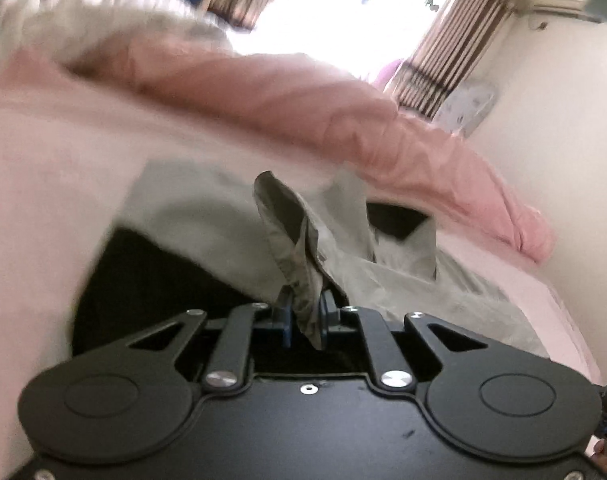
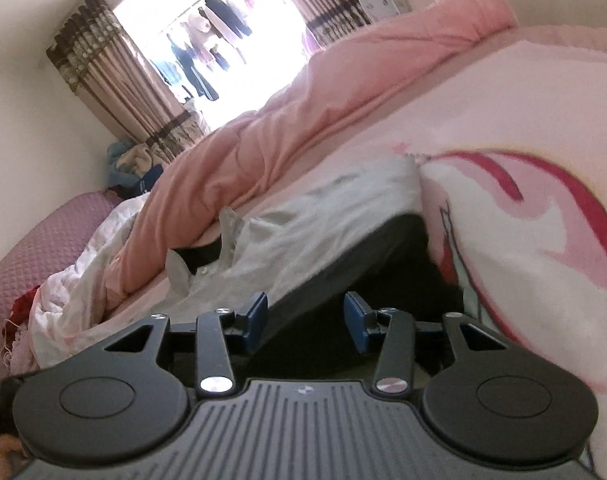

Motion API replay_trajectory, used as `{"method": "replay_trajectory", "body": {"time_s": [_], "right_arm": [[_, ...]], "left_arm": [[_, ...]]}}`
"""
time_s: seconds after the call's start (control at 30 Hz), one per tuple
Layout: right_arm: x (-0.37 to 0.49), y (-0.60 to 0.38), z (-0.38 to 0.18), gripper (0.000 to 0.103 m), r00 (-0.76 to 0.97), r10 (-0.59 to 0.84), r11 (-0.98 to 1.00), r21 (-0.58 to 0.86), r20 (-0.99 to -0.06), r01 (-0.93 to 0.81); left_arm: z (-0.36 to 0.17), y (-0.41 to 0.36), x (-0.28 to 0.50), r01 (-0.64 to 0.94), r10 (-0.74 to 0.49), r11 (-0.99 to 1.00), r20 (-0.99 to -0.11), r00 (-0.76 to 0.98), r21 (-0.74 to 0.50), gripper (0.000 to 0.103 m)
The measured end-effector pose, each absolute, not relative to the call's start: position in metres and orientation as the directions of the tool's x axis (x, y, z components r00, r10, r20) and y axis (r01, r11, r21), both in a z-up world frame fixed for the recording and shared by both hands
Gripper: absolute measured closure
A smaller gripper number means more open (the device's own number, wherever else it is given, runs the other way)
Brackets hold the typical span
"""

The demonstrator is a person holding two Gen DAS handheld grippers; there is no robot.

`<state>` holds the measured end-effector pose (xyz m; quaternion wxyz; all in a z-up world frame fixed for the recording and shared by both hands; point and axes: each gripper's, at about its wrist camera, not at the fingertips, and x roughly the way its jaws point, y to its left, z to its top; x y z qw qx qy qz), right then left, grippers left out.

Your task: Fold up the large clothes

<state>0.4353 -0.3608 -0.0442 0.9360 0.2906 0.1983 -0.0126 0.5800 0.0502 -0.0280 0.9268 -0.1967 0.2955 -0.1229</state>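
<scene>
the left gripper (image 1: 303,322) is clenched on a bunched fold of a grey-green jacket (image 1: 207,224), its blue pads (image 1: 286,320) pinching the cloth, which rises from between the jaws in a crumpled peak. the jacket lies spread on a bed with a pale pink sheet (image 1: 43,168), its black lining (image 1: 143,280) showing where the front hangs open, and its collar (image 1: 407,240) points toward a rolled pink duvet (image 1: 383,132) that runs along the far side of the bed. in the right wrist view the right gripper (image 2: 305,316) hovers low over the jacket's dark open side, its jaws released about halfway with nothing pressed between the blue pads (image 2: 257,316); black lining fills the gap behind them. just beside the jacket on that side lies a pink cartoon-print pillow or cover (image 2: 523,220). beyond the duvet are striped brown curtains (image 2: 115,80) framing a bright window (image 2: 223,40), with laundry hanging outside. a quilted mauve cushion (image 2: 43,232) and a crumpled white blanket (image 2: 87,264) sit at the left edge of that view.
</scene>
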Motion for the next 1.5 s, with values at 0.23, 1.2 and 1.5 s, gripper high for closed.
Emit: {"method": "replay_trajectory", "body": {"time_s": [0.23,1.2,1.5], "right_arm": [[0.458,-0.367,-0.067,0.053,0.886,0.077,0.825,0.528,-0.456,0.200],[0.554,-0.348,-0.060,0.050,0.860,-0.147,0.922,0.247,-0.489,0.298],[0.478,-0.314,-0.025,0.033,0.913,-0.075,0.978,0.149,-0.402,0.147]], "left_arm": [[-0.074,0.054,0.600,0.063,-0.281,0.937,-0.635,0.719,-0.343,0.077],[-0.070,0.020,0.650,0.131,-0.179,0.984,-0.617,0.766,-0.123,0.016],[-0.032,0.017,0.575,0.210,-0.249,0.969,-0.516,0.820,-0.134,0.000]]}}
